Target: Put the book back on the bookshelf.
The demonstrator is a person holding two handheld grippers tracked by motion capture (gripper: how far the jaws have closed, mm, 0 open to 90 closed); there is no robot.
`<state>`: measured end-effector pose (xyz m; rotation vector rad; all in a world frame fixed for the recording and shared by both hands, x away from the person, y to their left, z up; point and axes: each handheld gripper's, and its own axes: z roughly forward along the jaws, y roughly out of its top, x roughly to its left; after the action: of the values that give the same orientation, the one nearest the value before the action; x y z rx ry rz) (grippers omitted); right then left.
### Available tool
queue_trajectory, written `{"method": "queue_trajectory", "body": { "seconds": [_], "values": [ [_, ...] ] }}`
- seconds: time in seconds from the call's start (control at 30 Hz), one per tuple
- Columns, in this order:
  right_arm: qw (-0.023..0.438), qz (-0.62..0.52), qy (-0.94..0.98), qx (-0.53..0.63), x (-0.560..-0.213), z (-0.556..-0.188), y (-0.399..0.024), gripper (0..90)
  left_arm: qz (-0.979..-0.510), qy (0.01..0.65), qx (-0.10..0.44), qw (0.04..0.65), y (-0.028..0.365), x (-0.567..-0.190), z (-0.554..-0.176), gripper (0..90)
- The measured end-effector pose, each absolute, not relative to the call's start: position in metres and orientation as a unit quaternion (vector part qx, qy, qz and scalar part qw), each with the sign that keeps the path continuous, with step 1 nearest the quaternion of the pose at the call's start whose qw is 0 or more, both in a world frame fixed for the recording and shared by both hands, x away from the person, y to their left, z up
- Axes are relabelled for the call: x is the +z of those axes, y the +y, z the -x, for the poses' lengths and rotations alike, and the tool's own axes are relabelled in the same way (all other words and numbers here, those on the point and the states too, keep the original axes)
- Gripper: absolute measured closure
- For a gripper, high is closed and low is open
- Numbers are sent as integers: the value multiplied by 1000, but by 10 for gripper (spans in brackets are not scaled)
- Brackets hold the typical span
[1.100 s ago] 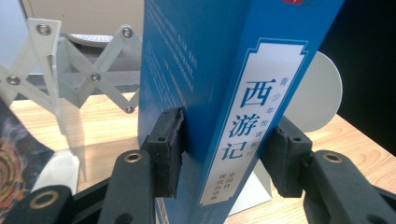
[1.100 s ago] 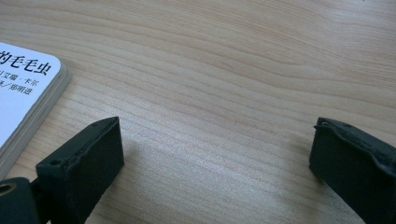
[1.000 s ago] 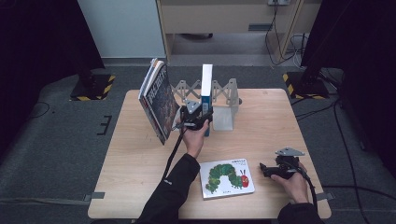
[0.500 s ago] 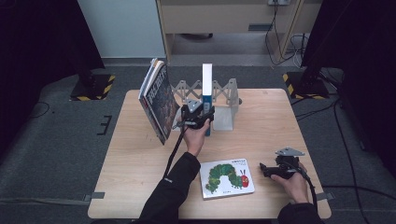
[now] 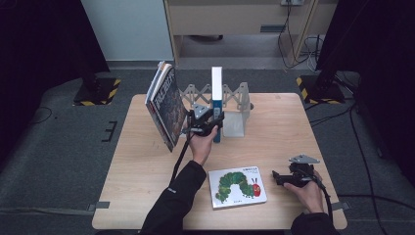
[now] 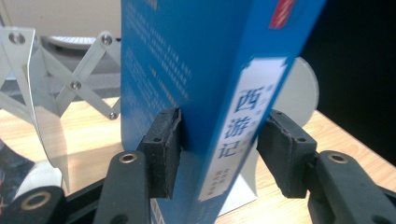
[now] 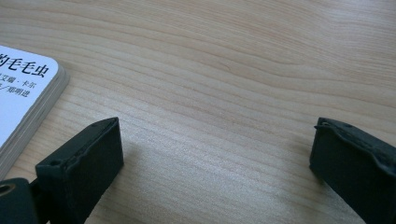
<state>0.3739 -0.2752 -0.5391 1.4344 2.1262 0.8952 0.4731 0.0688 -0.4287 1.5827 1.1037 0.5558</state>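
Observation:
A tall blue book (image 5: pixel 216 93) stands upright on the table against a metal accordion book rack (image 5: pixel 235 98). My left gripper (image 5: pixel 213 124) is at its lower part. In the left gripper view both pads (image 6: pixel 163 149) lie against the blue book (image 6: pixel 210 70), one on the cover and one at the spine side. A white caterpillar picture book (image 5: pixel 237 187) lies flat near the front edge. My right gripper (image 5: pixel 277 177) rests low on the table just right of it, jaws wide open (image 7: pixel 217 140) with bare wood between them; the book's corner (image 7: pixel 18 88) lies to their left.
A dark-covered book (image 5: pixel 166 107) leans tilted at the rack's left end, close beside my left hand. The rack's scissor links (image 6: pixel 70 84) and a metal end plate stand behind the blue book. The wooden table (image 5: pixel 284 127) has free room on its right half.

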Motion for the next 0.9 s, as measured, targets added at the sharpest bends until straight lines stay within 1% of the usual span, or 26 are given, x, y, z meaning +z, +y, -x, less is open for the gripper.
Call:
{"method": "queue_trajectory", "body": {
  "seconds": [0.27, 0.37, 0.47, 0.57, 0.67, 0.73, 0.9],
  "values": [
    [212, -517, 766, 320, -539, -374, -275, 24, -678, 447, 229, 536, 79, -422, -460, 464],
    [214, -522, 760, 322, -539, -372, -275, 60, -682, 447, 225, 534, 84, -421, -454, 460],
    [213, -521, 762, 320, -535, -371, -277, 168, -685, 446, 217, 533, 90, -420, -448, 451],
    [216, -523, 758, 324, -531, -370, -276, 213, -693, 443, 216, 526, 97, -420, -440, 444],
    [223, -521, 752, 336, -523, -368, -274, 248, -701, 442, 210, 519, 102, -420, -433, 440],
    [223, -522, 747, 346, -520, -366, -273, 256, -705, 447, 205, 511, 106, -421, -428, 437],
    [214, -523, 738, 369, -510, -360, -267, 288, -718, 441, 193, 502, 113, -425, -413, 419]
  ]
}}
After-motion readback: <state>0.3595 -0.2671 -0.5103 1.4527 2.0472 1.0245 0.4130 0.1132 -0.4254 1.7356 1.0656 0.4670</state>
